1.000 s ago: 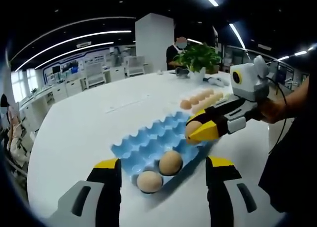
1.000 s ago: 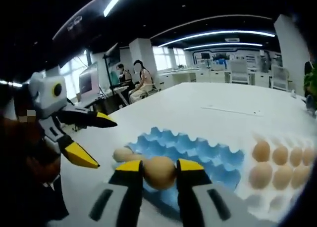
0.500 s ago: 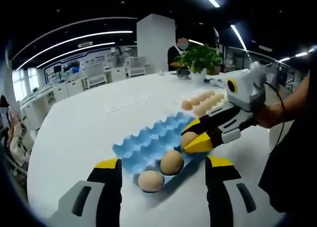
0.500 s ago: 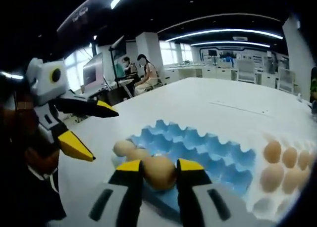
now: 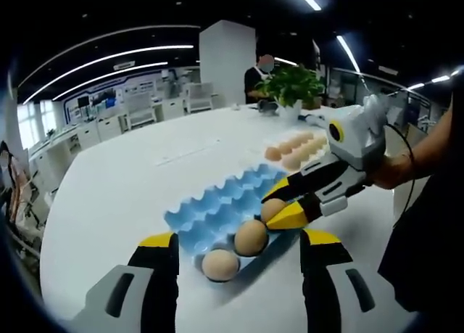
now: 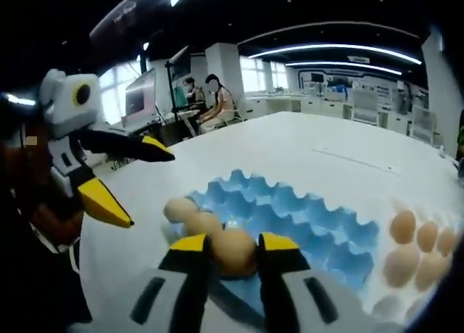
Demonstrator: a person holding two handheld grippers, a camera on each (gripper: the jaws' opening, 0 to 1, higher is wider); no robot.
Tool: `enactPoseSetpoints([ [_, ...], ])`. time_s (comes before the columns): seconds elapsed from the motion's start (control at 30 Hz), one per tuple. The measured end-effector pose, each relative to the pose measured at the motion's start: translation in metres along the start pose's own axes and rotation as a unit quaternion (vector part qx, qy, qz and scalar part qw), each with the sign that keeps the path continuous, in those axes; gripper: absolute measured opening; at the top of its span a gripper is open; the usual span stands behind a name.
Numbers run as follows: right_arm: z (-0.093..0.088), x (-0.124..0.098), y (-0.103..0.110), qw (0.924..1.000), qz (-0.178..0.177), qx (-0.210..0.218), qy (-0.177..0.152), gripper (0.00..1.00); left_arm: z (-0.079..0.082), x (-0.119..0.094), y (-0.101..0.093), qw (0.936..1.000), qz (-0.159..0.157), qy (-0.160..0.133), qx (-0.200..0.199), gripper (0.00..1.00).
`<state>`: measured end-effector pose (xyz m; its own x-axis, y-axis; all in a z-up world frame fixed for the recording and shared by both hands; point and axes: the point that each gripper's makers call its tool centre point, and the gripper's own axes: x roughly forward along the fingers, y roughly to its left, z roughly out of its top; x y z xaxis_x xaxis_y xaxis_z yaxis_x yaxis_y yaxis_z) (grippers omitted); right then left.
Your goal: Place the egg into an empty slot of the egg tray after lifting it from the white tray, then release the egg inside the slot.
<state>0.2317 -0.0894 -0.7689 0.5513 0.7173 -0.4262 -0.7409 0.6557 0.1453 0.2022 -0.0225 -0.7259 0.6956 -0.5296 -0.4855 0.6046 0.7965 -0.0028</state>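
The blue egg tray (image 5: pixel 225 206) lies on the white counter (image 5: pixel 116 195), and two eggs sit in the slots at the end nearest the left gripper (image 5: pixel 235 249): one egg (image 5: pixel 219 265) at the very corner and a second egg (image 5: pixel 250 237) in the next slot along the same edge. The right gripper (image 5: pixel 279 206) reaches over that edge of the egg tray, its jaws clamped on a third egg (image 5: pixel 273 208), which hangs just beside the second egg, low over the tray; whether it touches the slot beneath cannot be told. The other slots of the egg tray in sight hold nothing.

Beyond the far end of the egg tray stands the white tray (image 5: pixel 319 146), with two rows of eggs (image 5: pixel 293 144) in it. In the right gripper view these eggs (image 6: pixel 417 242) are blurred and partly cut off at the picture's edge, so their count is unclear, and the white tray itself barely stands out from the counter.

The left gripper's jaws stand wide apart with nothing between them, short of the near corner of the egg tray; in the right gripper view they show as two yellow tips (image 6: pixel 127 181) spread open.

Past the white tray a potted plant (image 5: pixel 291 86) stands on the counter, and a person (image 5: pixel 255 75) behind it is half hidden by the leaves.
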Motion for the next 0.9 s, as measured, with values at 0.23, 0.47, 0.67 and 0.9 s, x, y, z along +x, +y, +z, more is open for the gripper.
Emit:
enactPoseSetpoints([
  [0.23,-0.003,0.002,0.002,0.9980,0.001,-0.063,0.000,0.26,0.003,0.000,0.000,1.0000,0.000,-0.002,0.005,0.67],
  [0.47,-0.005,0.004,0.000,0.9970,0.003,-0.077,-0.002,0.26,0.004,0.000,-0.001,1.0000,-0.002,-0.002,0.009,0.68],
  [0.67,-0.007,0.001,0.001,0.9952,0.004,-0.098,0.002,0.29,0.005,0.000,-0.001,0.9999,-0.003,-0.004,0.010,0.67],
  [0.9,-0.010,-0.008,-0.004,0.9967,-0.005,-0.081,0.002,0.31,0.007,0.000,-0.002,0.9999,-0.005,-0.006,0.011,0.67],
])
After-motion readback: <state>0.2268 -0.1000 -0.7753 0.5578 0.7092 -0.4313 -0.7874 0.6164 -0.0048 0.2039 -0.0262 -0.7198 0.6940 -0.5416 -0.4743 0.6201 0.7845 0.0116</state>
